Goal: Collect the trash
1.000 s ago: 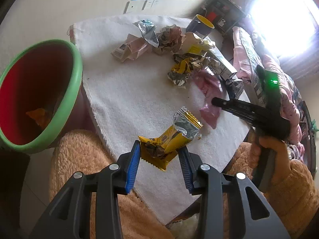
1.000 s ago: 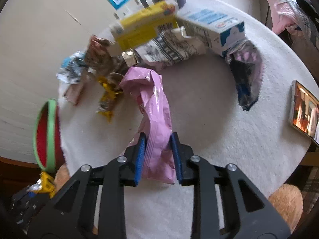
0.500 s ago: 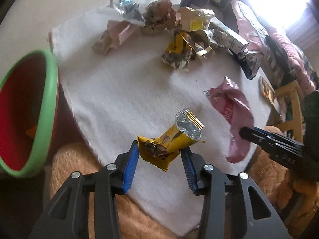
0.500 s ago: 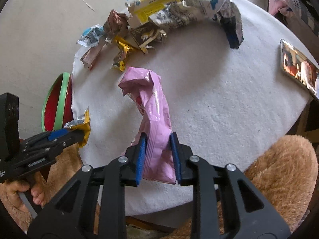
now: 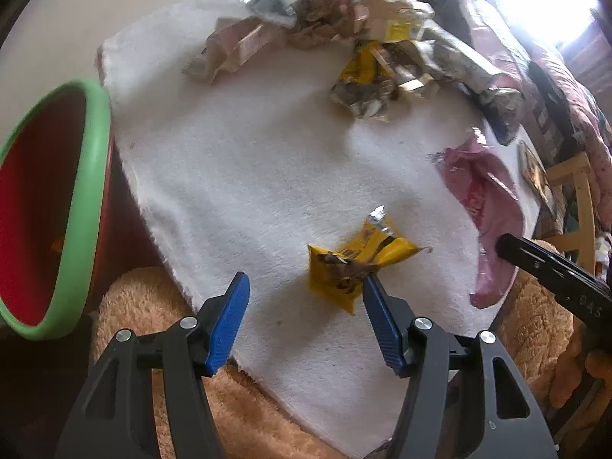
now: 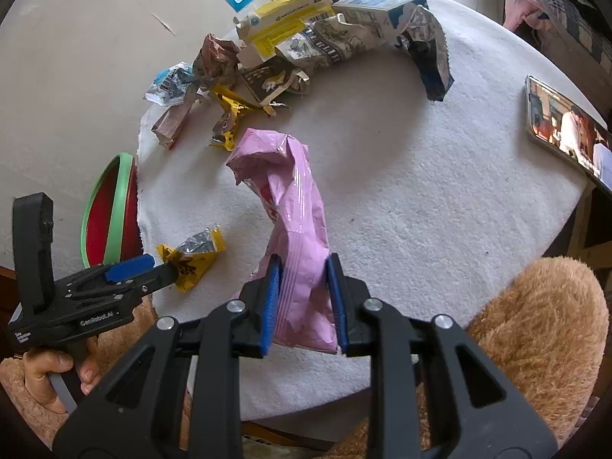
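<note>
Two tools are pointed steeply down over the white-covered surface (image 6: pixel 440 210). One green-rimmed red bin (image 5: pixel 57 206) is seen at nine o'clock of it. One pink bag (image 6: pixel 296 237) is clamped by the right tool (image 6: pixel 302 298) at the near edge. One yellow wrapper (image 5: pixel 355 264) is lying between the opening jaws of the left tool (image 5: pixel 306 317), touching its right pad. More trash is heaped at twelve o'clock.

1. trash pile (image 6: pixel 290 49) at far edge of table (image 6: pixel 440 199).
2. snack wrapper (image 6: pixel 193 254) near front-left edge, bin (image 6: pixel 111 214) just left of table.
3. phone (image 6: pixel 566 134) on right edge.
</note>
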Tool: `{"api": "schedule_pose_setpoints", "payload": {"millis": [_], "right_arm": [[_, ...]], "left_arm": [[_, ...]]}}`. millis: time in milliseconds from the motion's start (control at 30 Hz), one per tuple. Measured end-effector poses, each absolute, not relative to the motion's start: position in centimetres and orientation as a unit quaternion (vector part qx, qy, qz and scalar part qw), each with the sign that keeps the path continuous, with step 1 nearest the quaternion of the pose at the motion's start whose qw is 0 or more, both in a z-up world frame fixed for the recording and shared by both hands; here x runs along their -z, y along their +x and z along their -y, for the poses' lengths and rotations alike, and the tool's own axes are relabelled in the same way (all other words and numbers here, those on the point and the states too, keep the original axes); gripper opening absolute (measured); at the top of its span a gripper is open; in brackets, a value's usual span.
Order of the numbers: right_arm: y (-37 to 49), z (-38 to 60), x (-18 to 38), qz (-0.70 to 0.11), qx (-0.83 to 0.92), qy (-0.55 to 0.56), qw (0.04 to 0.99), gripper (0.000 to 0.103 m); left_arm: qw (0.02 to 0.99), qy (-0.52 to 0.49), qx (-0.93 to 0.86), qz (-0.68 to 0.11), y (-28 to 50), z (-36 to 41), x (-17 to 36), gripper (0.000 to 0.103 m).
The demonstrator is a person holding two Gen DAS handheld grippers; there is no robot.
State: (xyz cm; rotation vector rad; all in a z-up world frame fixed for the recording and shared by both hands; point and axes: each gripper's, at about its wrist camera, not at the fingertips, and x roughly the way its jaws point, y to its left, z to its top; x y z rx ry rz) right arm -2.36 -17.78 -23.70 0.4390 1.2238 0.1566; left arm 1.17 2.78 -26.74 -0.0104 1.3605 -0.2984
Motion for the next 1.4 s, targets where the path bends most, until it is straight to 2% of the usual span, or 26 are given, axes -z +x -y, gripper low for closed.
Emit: {"api": "schedule_pose_setpoints", "payload": {"millis": [267,367,467,567,1067,1400], "right_arm": [[-2.4,17.5,23.9,-0.572,-0.076,0.203,0.791,0.025],[-2.5,17.5,23.8,-0.572,-0.075,0.203,0.791,0.025],[-2.7,17.6,23.6,-0.57,-0.074,0.205,0.793,0.025],[-2.7,17.8,23.7,-0.57,-0.072,0.208,0.791,0.025],[-2.3,14.5,20.0,-0.553,-0.117,0.178,0.806,0.025],[-2.3,11.9,20.1,-0.567,-0.125,0.149,0.801,0.025]], "left_arm": [[0.77,0.1,0.188,-0.601,1.6,0.7,26.3,0.058],[0.75,0.135,0.199,-0.616,2.3,2.0,27.3,0.041],[0.751,0.095,0.202,-0.622,2.5,1.4,27.0,0.033],[0.761,0.051,0.195,-0.617,2.4,0.3,26.2,0.03],[0.837,-0.1,0.074,-0.532,0.6,-11.6,19.1,0.03],[0.848,-0.149,0.024,-0.508,-0.4,-17.5,18.9,0.03]]}}
